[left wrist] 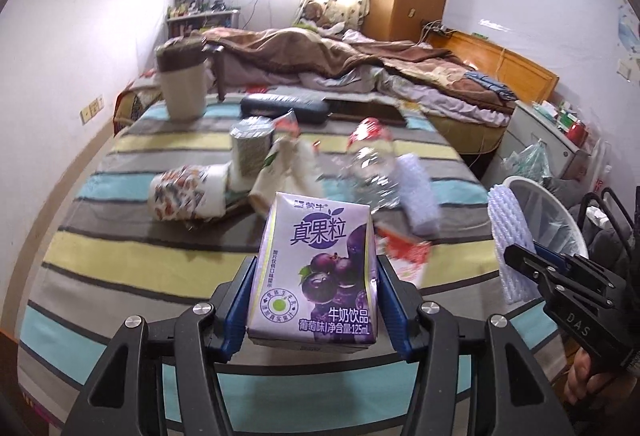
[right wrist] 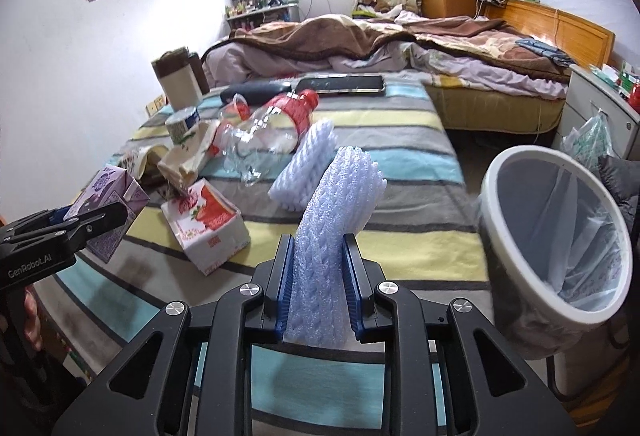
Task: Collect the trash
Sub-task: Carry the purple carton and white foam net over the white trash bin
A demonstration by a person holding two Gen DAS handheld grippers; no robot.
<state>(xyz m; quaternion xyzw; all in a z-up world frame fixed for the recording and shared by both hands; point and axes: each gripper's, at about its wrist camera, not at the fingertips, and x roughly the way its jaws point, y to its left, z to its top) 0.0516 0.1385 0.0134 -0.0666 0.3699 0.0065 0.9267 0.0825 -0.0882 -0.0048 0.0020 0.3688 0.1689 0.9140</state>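
My left gripper is shut on a purple grape milk carton, held above the striped table; the carton also shows in the right wrist view. My right gripper is shut on a white foam fruit net, also seen in the left wrist view. A white trash bin with a clear liner stands right of the table. On the table lie a crushed clear bottle, a second foam net, a red and white carton, a paper cup and wrappers.
A striped cloth covers the table. A tall beige cup, a dark case and a phone sit at its far end. A bed lies beyond, with a nightstand at the right.
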